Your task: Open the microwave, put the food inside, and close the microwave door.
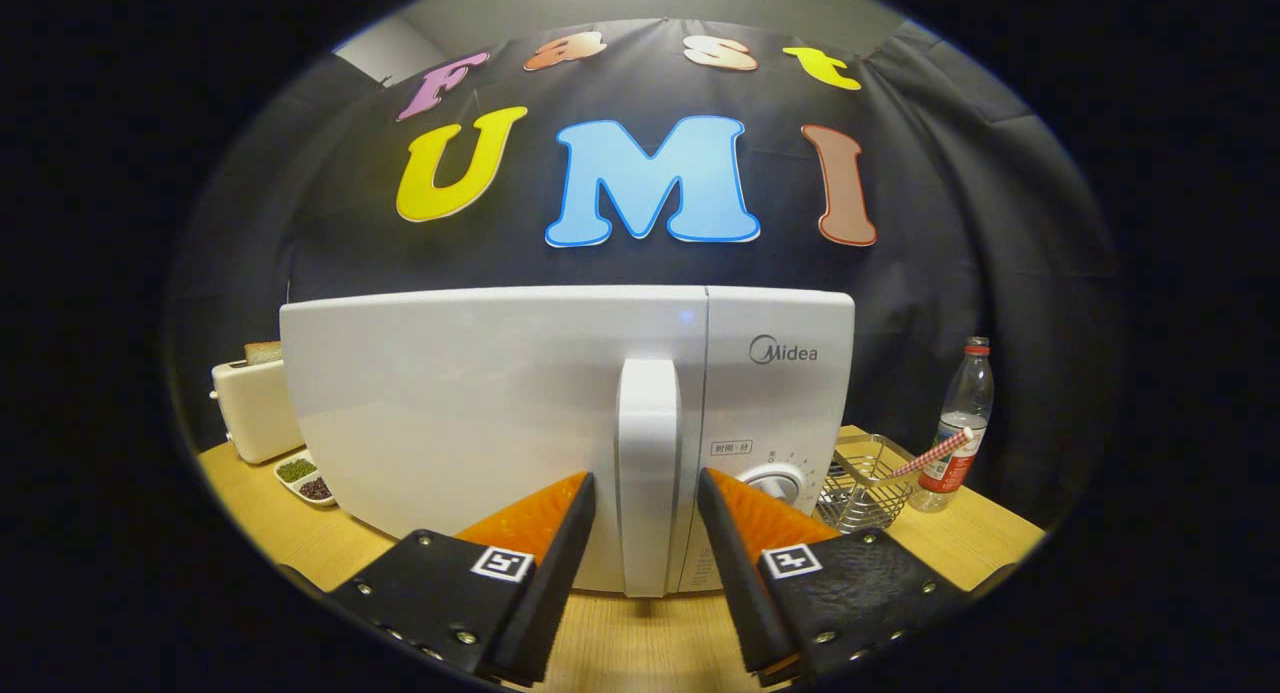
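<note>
Spread wide, my gripper [647, 493] straddled the white microwave's [500, 413] vertical white plastic handle [648, 473] at twelve o'clock, fingers not touching it.

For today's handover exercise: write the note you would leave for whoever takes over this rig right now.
Claw: open, its fingers either side of the microwave door handle, not pressing on it.
Microwave: on the wooden table, door shut.
Food: toast in the toaster and a small two-part dish sit left of the microwave.
Done: nothing yet.
Left: grip the handle, open the door, load the food, close the door.
</note>
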{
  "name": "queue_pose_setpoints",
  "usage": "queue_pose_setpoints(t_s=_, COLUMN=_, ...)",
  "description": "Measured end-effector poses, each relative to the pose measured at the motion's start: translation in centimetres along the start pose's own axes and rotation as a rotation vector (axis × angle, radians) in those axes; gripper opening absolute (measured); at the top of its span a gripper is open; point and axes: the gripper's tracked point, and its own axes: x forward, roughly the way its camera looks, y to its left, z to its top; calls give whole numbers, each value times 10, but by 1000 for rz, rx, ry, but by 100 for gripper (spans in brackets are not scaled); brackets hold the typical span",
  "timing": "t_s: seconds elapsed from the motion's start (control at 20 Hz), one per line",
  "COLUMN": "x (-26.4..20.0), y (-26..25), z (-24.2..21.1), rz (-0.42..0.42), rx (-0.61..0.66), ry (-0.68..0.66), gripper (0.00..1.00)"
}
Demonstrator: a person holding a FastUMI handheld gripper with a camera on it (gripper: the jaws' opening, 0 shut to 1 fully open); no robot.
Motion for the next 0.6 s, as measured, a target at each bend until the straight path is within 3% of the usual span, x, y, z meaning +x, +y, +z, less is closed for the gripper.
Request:
queue_pose_setpoints(t_s=0.1, x=-1, y=0, z=-2, rz=-4, rx=-10, ry=5, gripper=49)
queue_pose_setpoints(t_s=0.25, x=-4, y=2, z=-3, rz=22, rx=34, ry=24, gripper=32)
queue_pose_setpoints(t_s=0.45, x=-1, y=2, z=-4, rz=11, rx=31, ry=48, gripper=16)
queue_pose_setpoints(t_s=0.6, x=-5, y=6, z=-5, rz=59, rx=78, ry=72, gripper=16)
